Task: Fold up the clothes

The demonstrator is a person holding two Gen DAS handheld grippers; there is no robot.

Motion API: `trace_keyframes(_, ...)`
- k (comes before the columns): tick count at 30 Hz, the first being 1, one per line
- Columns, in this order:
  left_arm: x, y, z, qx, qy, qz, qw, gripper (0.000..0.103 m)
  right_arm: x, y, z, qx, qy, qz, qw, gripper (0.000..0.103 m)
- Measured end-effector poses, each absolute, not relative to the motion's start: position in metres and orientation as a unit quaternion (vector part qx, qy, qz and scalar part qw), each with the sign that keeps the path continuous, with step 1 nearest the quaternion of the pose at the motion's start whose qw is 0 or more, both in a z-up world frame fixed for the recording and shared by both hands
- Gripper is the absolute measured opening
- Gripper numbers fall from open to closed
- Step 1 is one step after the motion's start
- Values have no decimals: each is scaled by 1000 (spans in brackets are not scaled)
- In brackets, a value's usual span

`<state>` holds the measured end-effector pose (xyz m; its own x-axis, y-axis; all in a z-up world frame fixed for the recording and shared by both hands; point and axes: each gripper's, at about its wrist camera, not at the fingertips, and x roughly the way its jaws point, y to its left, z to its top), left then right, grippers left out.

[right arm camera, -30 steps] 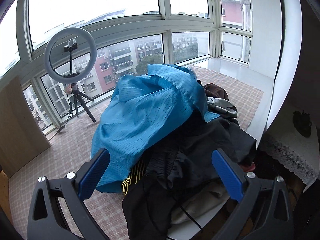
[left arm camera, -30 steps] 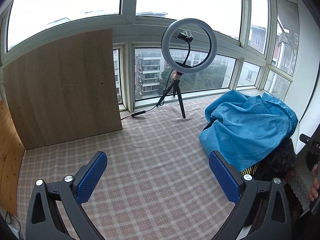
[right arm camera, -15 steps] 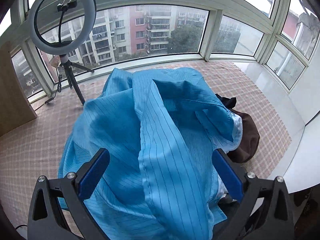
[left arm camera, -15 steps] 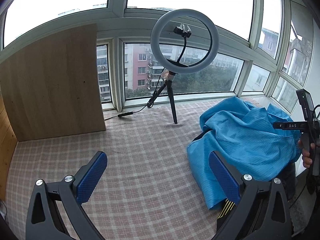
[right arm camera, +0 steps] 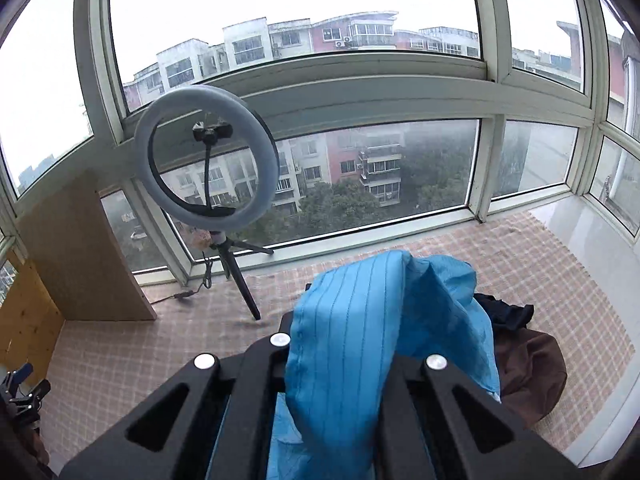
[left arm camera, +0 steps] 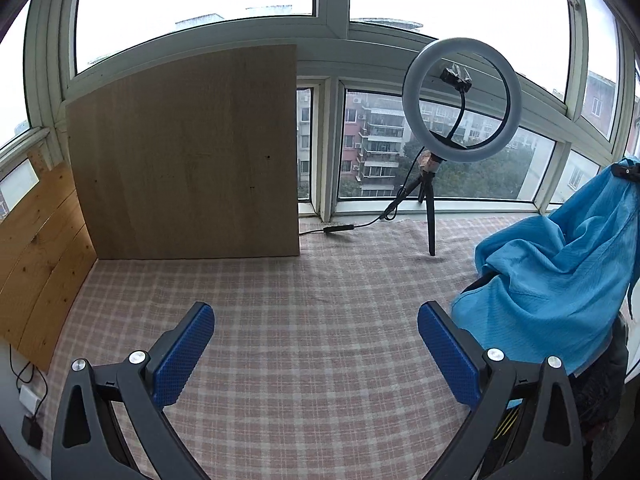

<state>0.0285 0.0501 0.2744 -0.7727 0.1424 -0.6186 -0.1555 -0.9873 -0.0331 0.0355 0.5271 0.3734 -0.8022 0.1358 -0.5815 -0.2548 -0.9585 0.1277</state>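
A blue striped garment (right arm camera: pixel 360 328) is clamped in my right gripper (right arm camera: pixel 340 364), whose jaws are closed on a fold and hold it lifted; the cloth drapes over the fingers. In the left wrist view the same garment (left arm camera: pixel 560 280) hangs at the right from the right gripper (left arm camera: pixel 626 172), its lower part still on the pile. My left gripper (left arm camera: pixel 316 348) is open and empty above the checked cloth (left arm camera: pixel 300 300). Dark and brown clothes (right arm camera: pixel 528 364) lie under the blue one.
A ring light on a tripod (left arm camera: pixel 460 108) stands by the window with its cable (left arm camera: pixel 340 229) on the cloth. A wooden board (left arm camera: pixel 192 160) leans at the back left. A white sill (right arm camera: pixel 592 240) borders the right side.
My right gripper has shut on the blue garment and raised it off the pile. My left gripper has swung left and stayed open.
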Motion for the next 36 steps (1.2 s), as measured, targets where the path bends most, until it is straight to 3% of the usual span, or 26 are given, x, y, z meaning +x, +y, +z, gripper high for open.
trace_keyframes(5,43,-16,287,-304,-11,951,54,102,14,398,464,-240,60,969,-10,2)
trace_keyframes(13,62,-155,305,-273,-57,960,-15,102,12,186,539,-200,-11,973,-118,2)
trace_keyframes(20,66,-218,319,-247,-59,967,-36,102,24,121,614,-146,13,978,-148,2)
trace_keyframes(29,73,-248,343,-218,-62,974,-15,102,108,45,730,-36,-43,977,-206,1)
trace_keyframes(34,91,-261,353,-202,-25,978,-36,102,115,81,701,-73,-38,976,-201,1)
trace_keyframes(36,92,-261,351,-208,-10,977,-37,102,90,106,657,-121,-16,972,-201,1)
